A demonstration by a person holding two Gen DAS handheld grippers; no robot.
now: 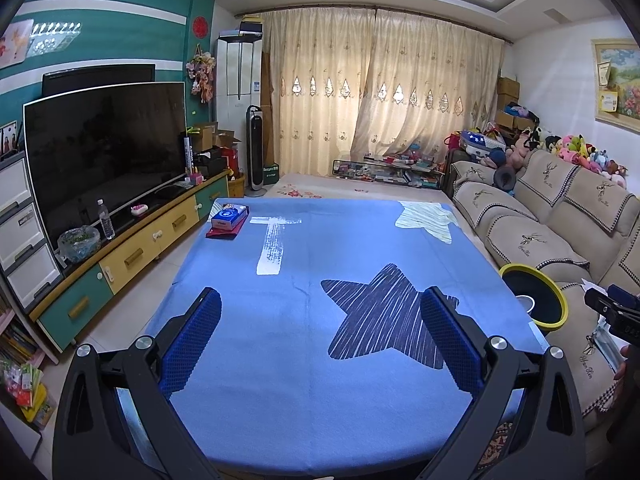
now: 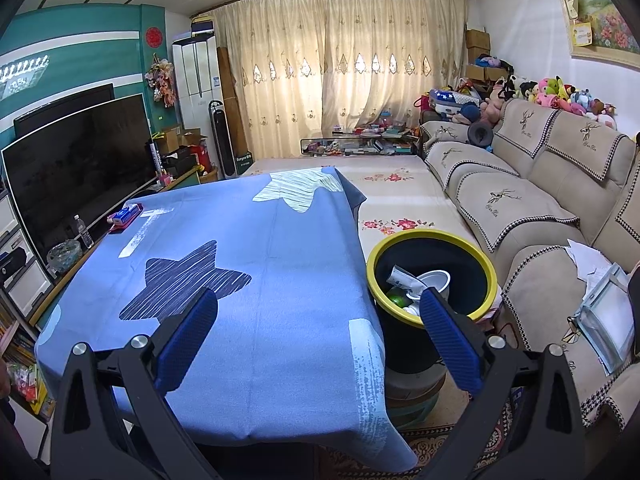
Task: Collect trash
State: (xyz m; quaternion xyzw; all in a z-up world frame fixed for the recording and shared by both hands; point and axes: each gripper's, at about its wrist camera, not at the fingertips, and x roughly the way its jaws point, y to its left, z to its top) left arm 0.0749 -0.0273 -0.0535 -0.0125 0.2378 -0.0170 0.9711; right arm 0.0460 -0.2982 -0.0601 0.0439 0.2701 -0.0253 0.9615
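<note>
Left wrist view first: the left gripper [image 1: 320,334] has two black plastic arms with shiny round bolts, and its fingers [image 1: 192,344] wear bumpy blue rubber pads. The fingers are spread wide apart. Nothing is between them and they touch nothing. They hang over the table [image 1: 248,408], which is covered by a soft blue cloth with a big dark star [image 1: 380,312] made of scratchy lines, a pale star [image 1: 428,220] at the far corner, and a white painted stripe [image 1: 274,246]. A small blue tissue box [image 1: 228,220] sits on a flat red thing at the far left edge of the table. At the right edge of the table peeks the round trash bin [image 1: 556,300], black with a yellow rim. A black TV [image 1: 104,152] stands on a long low cabinet to the left.

Right wrist view: the right gripper [image 2: 318,334] looks the same, black arms and ridged blue pads, and it is also spread wide with nothing in it. Its left finger [image 2: 188,344] is over the blue cloth and its right finger [image 2: 448,340] is in front of the bin's [image 2: 490,268] near rim. The bin stands just beside the table on the right, between the table and the sofa [image 2: 532,208]. Inside the bin lies the trash: a white cup [image 2: 434,280], a crumpled white paper wrapper [image 2: 402,278] and something green and round [image 2: 398,301]. The sofa is puffy and beige, with checked trim and little deer pictures. Soft toys [image 2: 560,92] are piled along its back. Some white papers [image 2: 588,264] lie on the sofa seat. Cream curtains [image 2: 332,72] hang at the far wall.
</note>
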